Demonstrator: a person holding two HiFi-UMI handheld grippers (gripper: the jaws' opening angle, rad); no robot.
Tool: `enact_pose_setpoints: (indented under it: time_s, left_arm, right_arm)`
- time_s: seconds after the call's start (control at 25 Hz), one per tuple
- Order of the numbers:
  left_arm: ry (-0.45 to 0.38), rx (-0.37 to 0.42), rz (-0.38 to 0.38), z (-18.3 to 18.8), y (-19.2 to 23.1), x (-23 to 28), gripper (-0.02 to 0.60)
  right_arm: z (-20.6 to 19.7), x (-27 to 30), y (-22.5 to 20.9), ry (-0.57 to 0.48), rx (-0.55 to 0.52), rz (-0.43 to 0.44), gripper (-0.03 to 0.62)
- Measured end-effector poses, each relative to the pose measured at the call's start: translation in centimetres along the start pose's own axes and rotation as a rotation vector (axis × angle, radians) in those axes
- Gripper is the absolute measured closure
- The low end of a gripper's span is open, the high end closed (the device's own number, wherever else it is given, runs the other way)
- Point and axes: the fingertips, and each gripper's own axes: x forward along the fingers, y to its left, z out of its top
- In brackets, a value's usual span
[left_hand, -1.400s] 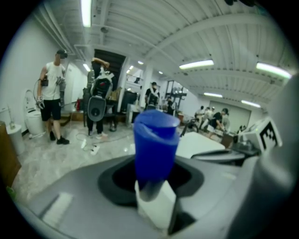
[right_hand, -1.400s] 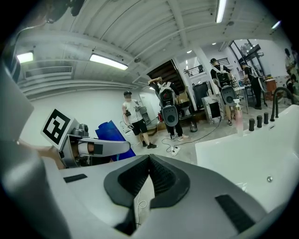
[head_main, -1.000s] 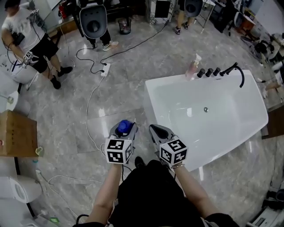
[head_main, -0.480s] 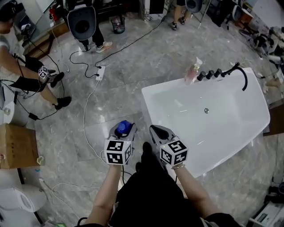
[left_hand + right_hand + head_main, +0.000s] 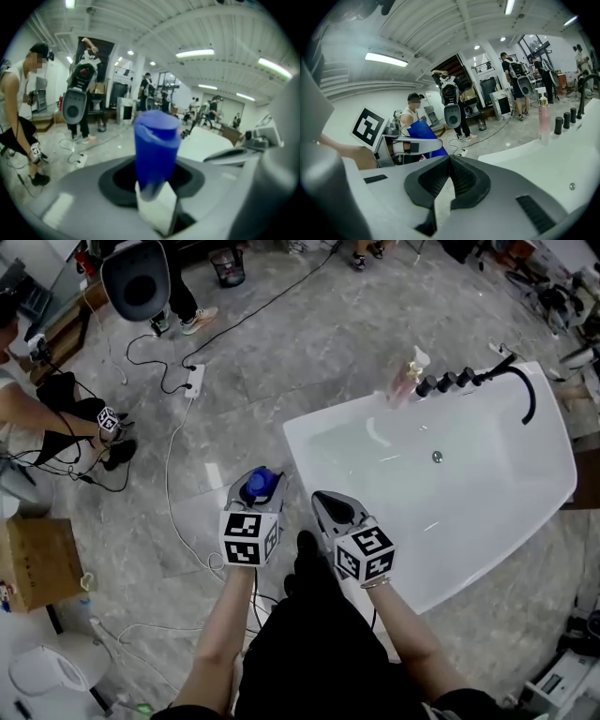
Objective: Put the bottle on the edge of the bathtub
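Gripping: left claw (image 5: 264, 495) clamps blue bottle (image 5: 156, 145), left of bathtub (image 5: 525, 512).
Right claw (image 5: 449, 161): closed, empty.
Floor (image 5: 281, 362): grey marble, cables (image 5: 178, 437) trailing.
Far rim: pink bottle (image 5: 410, 379), possibly soap, beside black taps (image 5: 448, 381).
Room: person (image 5: 37, 409) at far left.

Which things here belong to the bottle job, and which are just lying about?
Job: blue bottle, clamped in left hand-held gripper; bathtub.
Lying about: pink bottle, power strip, cardboard box, cables.
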Motion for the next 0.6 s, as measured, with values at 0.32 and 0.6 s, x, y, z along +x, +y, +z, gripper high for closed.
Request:
enact_pose_setpoints:
  time_s: [0.32, 0.6]
  left_arm:
    - [0.018, 0.035, -0.013, 0.5, 0.2, 6.2, 0.422]
    - [0.019, 0.045, 0.004, 0.7, 1.1, 11.6, 0.422]
  right_arm:
    - [0.1, 1.4, -3.9, -0.005, 0.023, -0.037, 0.592]
    - [0.0, 2.4, -7.2, -0.016, 0.046, -0.071, 0.592]
